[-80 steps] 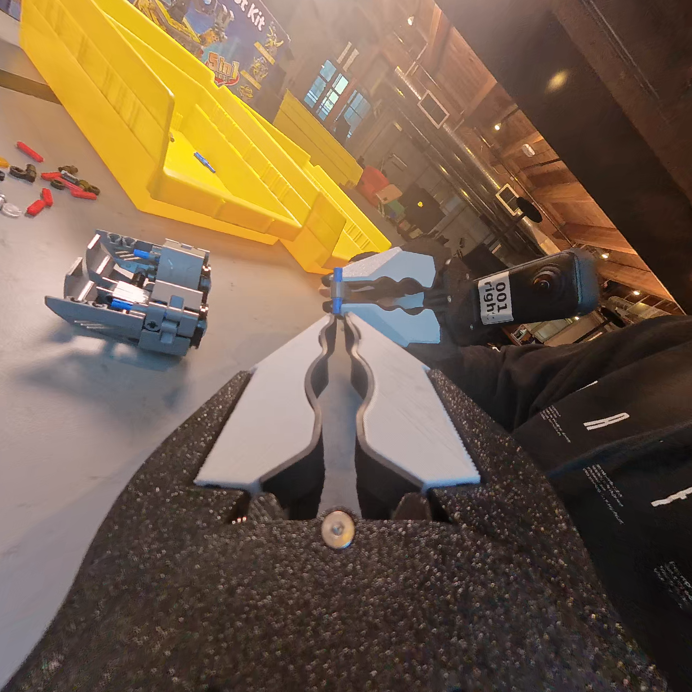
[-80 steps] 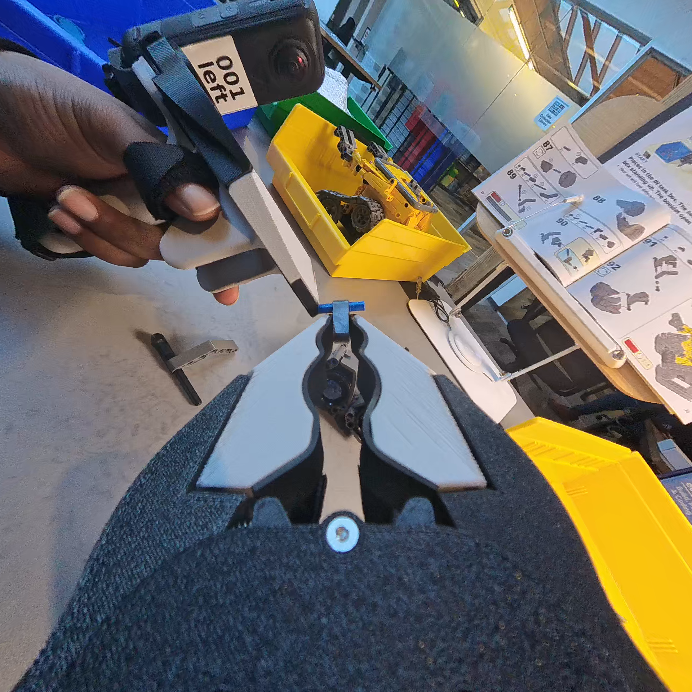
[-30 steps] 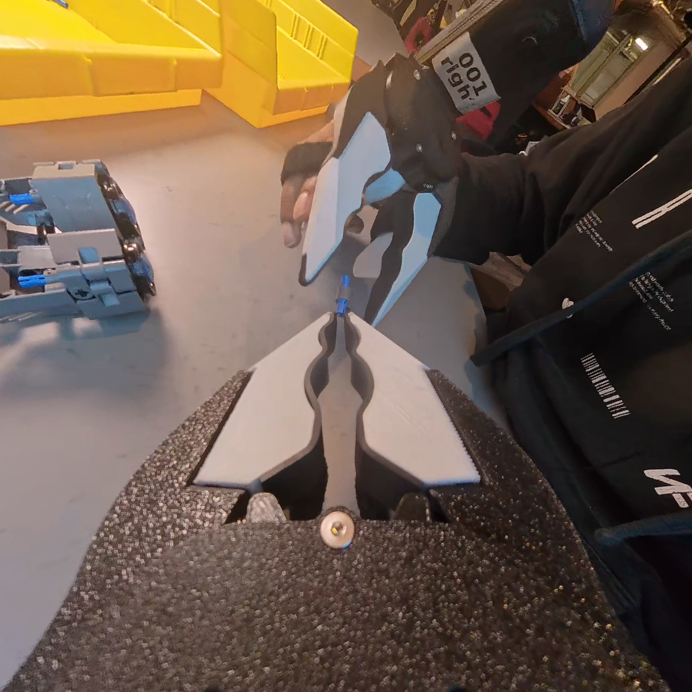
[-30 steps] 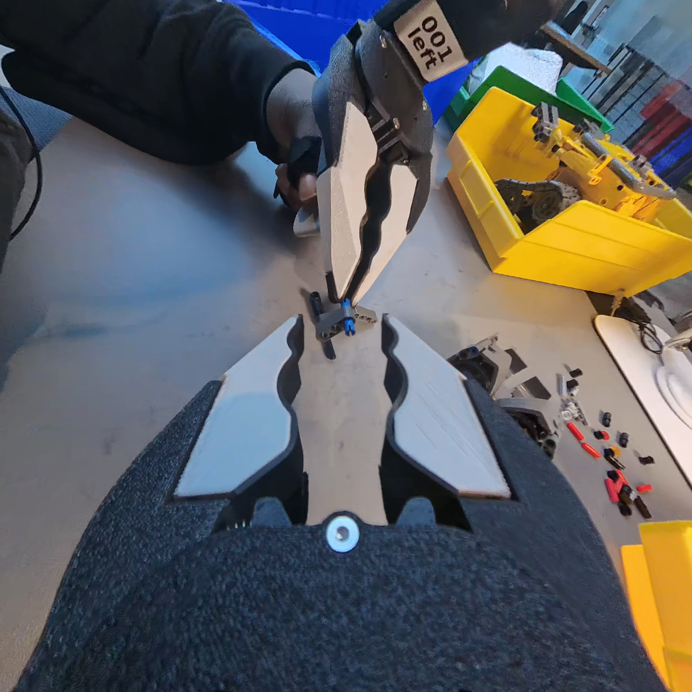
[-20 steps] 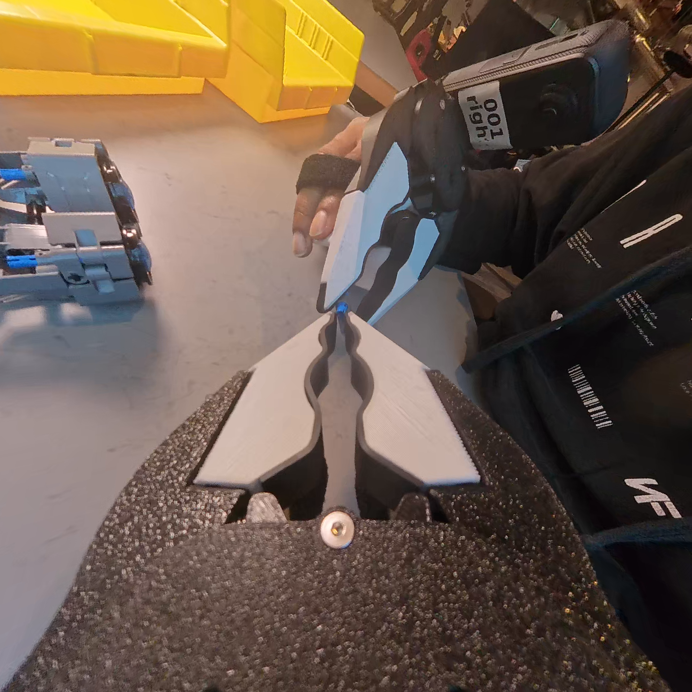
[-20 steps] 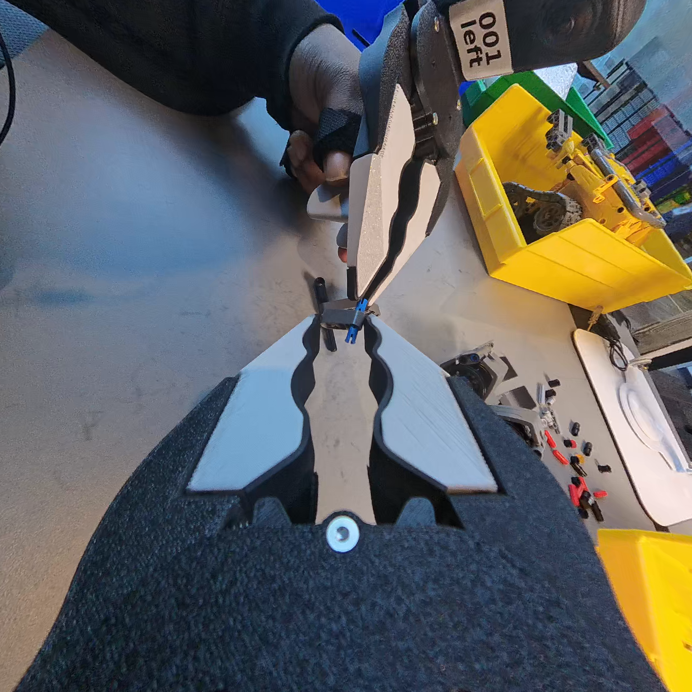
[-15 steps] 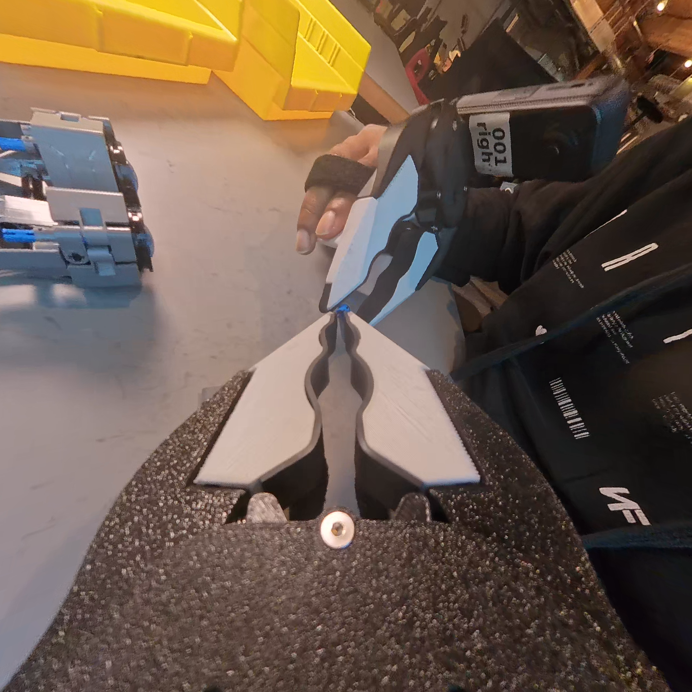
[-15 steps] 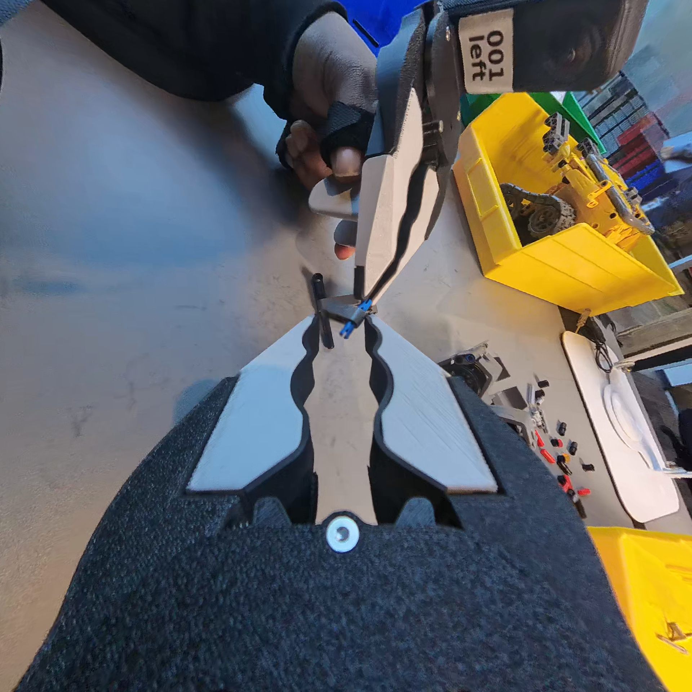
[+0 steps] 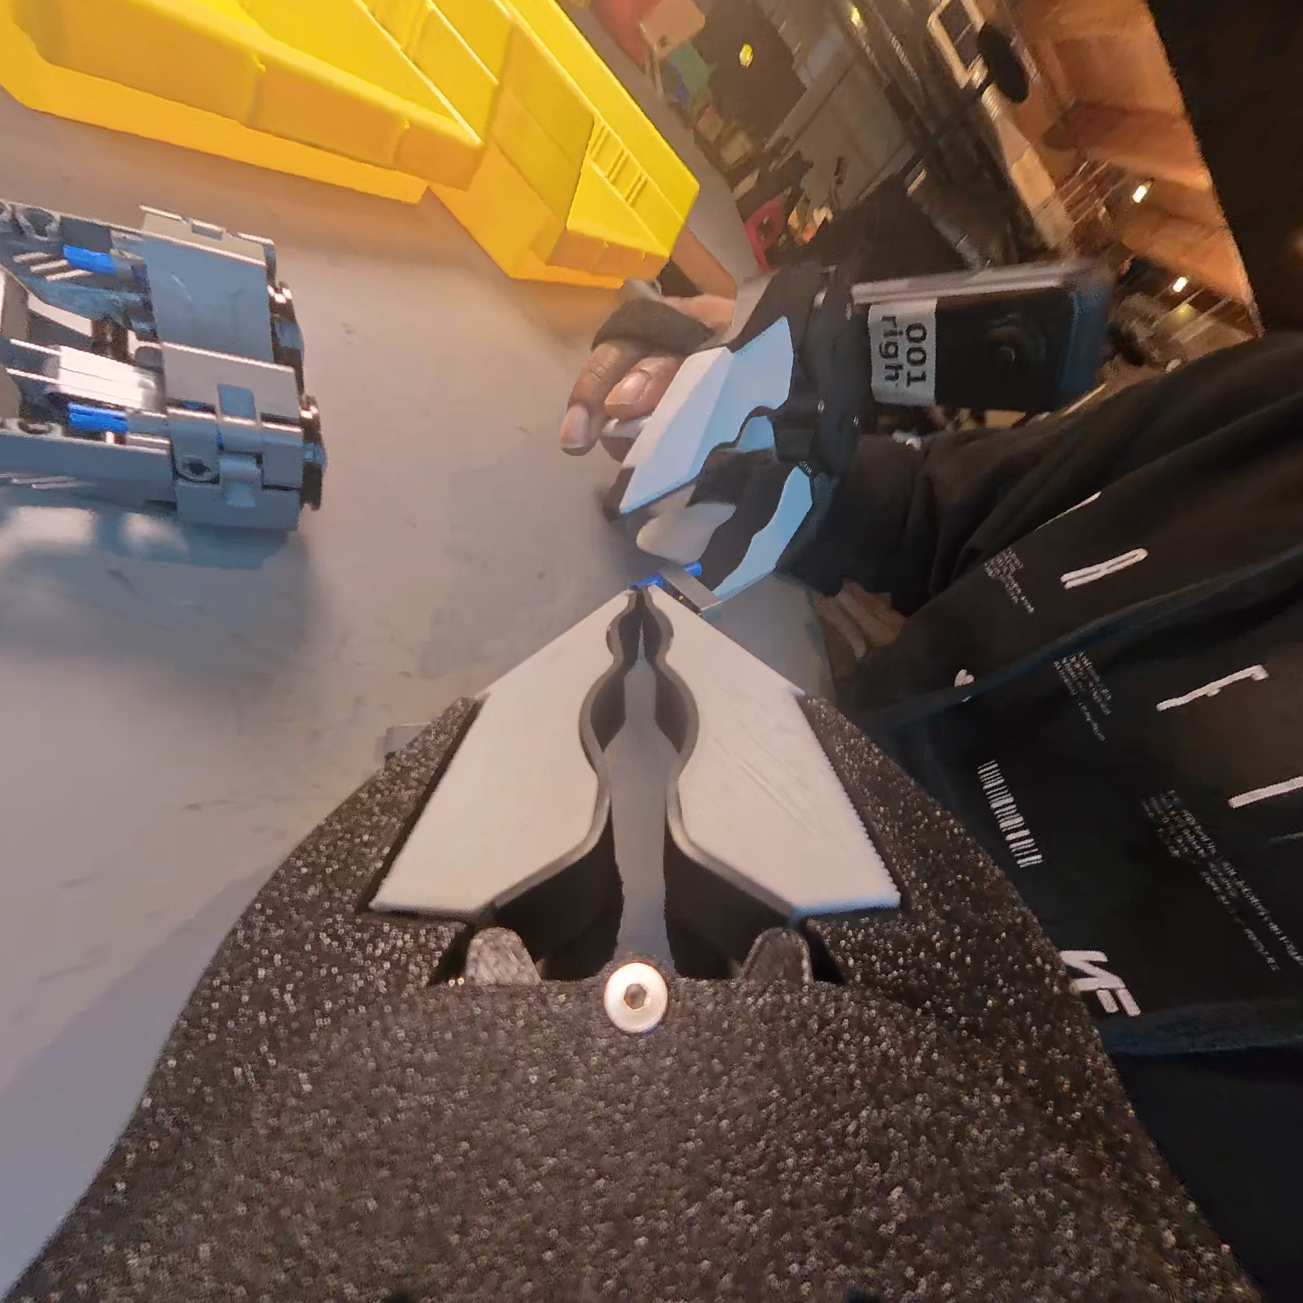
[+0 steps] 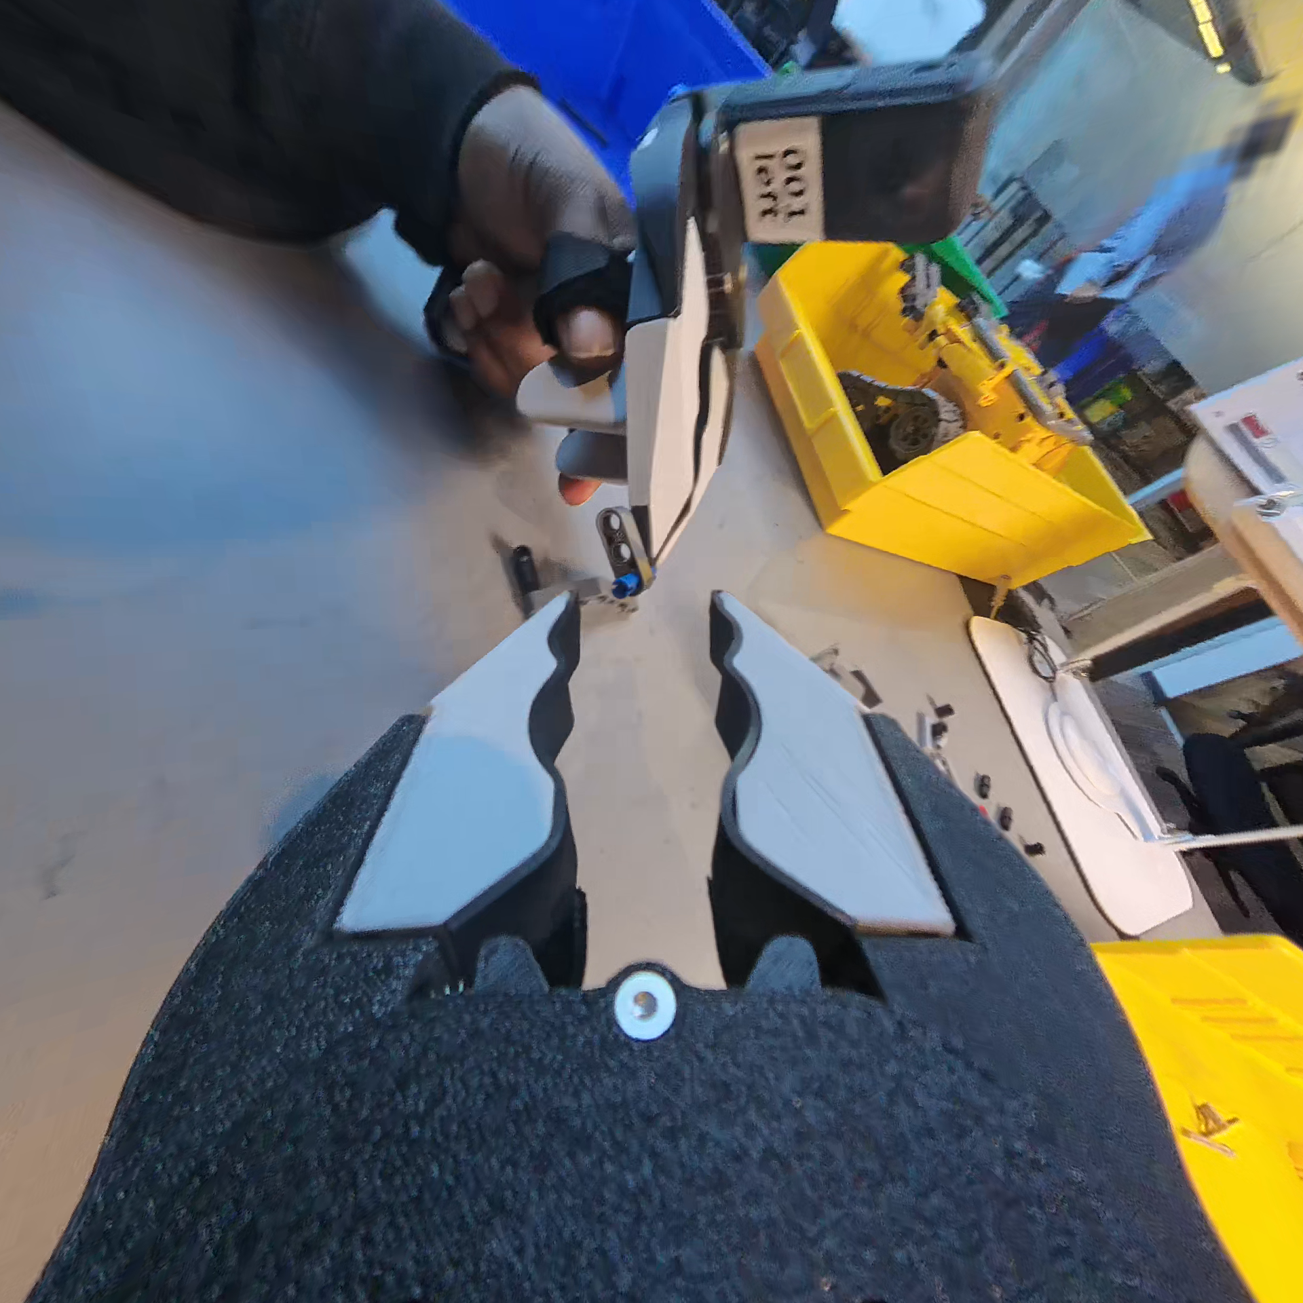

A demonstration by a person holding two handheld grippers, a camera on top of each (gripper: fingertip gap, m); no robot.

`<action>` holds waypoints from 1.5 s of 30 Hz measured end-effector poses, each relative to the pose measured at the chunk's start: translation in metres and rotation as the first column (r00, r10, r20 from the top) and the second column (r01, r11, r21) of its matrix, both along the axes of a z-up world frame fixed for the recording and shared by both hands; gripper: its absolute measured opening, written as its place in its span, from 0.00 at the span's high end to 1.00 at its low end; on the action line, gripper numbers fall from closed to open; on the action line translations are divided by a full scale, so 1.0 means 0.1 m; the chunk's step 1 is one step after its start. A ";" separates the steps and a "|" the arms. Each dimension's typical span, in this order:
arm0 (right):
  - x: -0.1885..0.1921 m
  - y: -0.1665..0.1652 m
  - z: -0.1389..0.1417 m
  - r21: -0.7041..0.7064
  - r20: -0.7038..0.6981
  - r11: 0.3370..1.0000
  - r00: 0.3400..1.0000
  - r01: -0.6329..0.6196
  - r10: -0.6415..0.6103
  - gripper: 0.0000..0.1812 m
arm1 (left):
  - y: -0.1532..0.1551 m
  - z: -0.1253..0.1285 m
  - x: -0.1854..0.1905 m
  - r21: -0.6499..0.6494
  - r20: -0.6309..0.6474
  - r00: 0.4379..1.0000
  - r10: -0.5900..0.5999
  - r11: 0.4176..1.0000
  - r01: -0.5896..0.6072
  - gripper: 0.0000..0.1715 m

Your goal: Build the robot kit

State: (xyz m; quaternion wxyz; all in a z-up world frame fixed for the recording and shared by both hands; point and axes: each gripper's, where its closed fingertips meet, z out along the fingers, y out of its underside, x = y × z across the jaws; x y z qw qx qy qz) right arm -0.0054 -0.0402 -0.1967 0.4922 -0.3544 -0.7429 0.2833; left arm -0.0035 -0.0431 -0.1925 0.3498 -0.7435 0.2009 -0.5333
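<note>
A pale grey counter (image 9: 437, 395) carries a grey brick-built assembly (image 9: 162, 381) left of the left jaws, yellow bins (image 9: 395, 99) beyond it, another yellow bin (image 10: 938, 451) right of the right jaws, and small loose pieces (image 10: 987, 782) nearby.

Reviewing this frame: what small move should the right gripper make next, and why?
Probably nudge the open right gripper toward the grey beam and close on it. The left gripper is shut on the blue pin, which meets the beam at its bend; the beam sits just off the right gripper's centre line, and nothing else steadies it.
</note>
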 end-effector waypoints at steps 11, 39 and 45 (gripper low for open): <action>-0.20 0.16 0.41 -0.151 -0.172 0.956 0.945 0.252 -0.277 0.78 | 0.24 0.31 -0.17 -0.169 0.396 0.893 0.213 0.973 -0.157 1.00; 0.33 0.96 -0.28 -0.280 0.296 0.842 0.876 0.461 -0.381 0.89 | 0.29 -0.18 -0.52 0.254 -0.404 0.866 0.294 0.946 -0.202 0.89; 0.59 0.86 -0.38 -0.342 0.422 0.856 0.877 0.387 -0.229 0.88 | 0.29 -0.26 -0.59 0.238 -0.450 0.846 0.285 0.952 -0.194 0.88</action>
